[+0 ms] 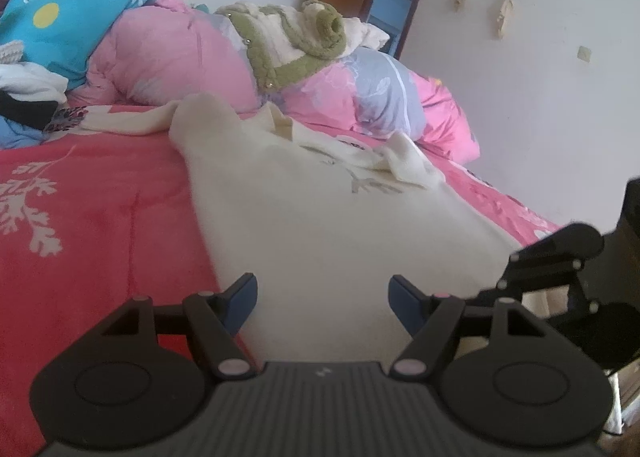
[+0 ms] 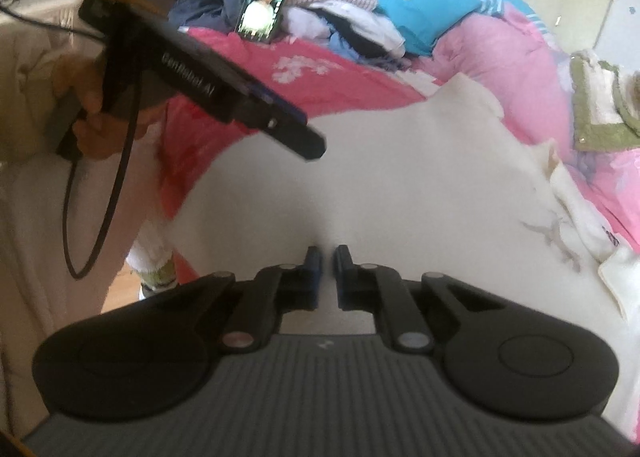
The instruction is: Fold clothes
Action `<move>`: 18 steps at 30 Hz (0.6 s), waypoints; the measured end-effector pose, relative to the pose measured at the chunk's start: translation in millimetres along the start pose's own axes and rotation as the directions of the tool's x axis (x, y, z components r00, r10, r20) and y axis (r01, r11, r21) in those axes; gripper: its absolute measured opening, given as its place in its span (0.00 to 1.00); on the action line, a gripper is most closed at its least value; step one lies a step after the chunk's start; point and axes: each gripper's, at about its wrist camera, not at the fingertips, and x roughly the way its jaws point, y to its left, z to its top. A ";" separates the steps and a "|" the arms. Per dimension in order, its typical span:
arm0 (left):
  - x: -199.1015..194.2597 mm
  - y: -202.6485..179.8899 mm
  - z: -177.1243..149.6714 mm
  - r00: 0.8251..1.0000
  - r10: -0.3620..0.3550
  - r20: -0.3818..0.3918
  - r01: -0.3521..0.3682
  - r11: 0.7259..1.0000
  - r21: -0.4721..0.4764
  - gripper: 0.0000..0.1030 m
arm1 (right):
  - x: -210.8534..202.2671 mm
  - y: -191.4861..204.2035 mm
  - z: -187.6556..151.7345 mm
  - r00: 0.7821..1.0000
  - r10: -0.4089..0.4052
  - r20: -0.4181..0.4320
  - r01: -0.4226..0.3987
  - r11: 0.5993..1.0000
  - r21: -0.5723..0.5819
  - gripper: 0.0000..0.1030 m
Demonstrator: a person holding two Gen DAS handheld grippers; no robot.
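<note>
My left gripper [image 1: 323,299] and right gripper [image 2: 328,271] are matte black with blue finger pads [image 1: 243,299], ribbed grey bodies, round silver pivot pins, white lettering on one housing, a looping black cable [image 2: 100,213], and my pale cream sleeve [image 2: 24,69].

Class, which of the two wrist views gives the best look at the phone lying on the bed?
The right wrist view: the phone lies with its lit screen facing the camera, on the red blanket beside the clothes pile. The left wrist view does not show it at all.
</note>
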 end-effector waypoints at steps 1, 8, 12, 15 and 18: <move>-0.9 -0.8 -0.7 1.000 0.001 -0.002 0.000 1.000 0.005 0.72 | -2.2 -1.8 0.9 1.000 0.002 0.008 -0.002 1.000 0.012 0.05; -5.7 0.2 -2.5 1.000 0.011 0.000 -0.011 1.000 0.002 0.75 | -5.8 -19.6 3.3 0.999 0.028 0.041 -0.033 0.992 0.123 0.05; -9.1 3.3 -3.4 1.000 0.024 -0.008 -0.024 1.000 -0.008 0.76 | 3.2 -18.3 -2.6 1.000 0.009 0.022 -0.012 0.991 0.136 0.05; -8.4 6.6 -5.1 0.999 0.029 -0.020 -0.029 0.999 -0.017 0.77 | -0.1 -20.7 -1.0 0.998 0.022 0.054 -0.031 0.984 0.178 0.05; -4.8 7.3 -6.0 0.999 0.036 -0.039 -0.037 0.999 -0.016 0.77 | 7.1 -26.8 -5.9 0.999 0.016 0.034 -0.023 0.976 0.218 0.05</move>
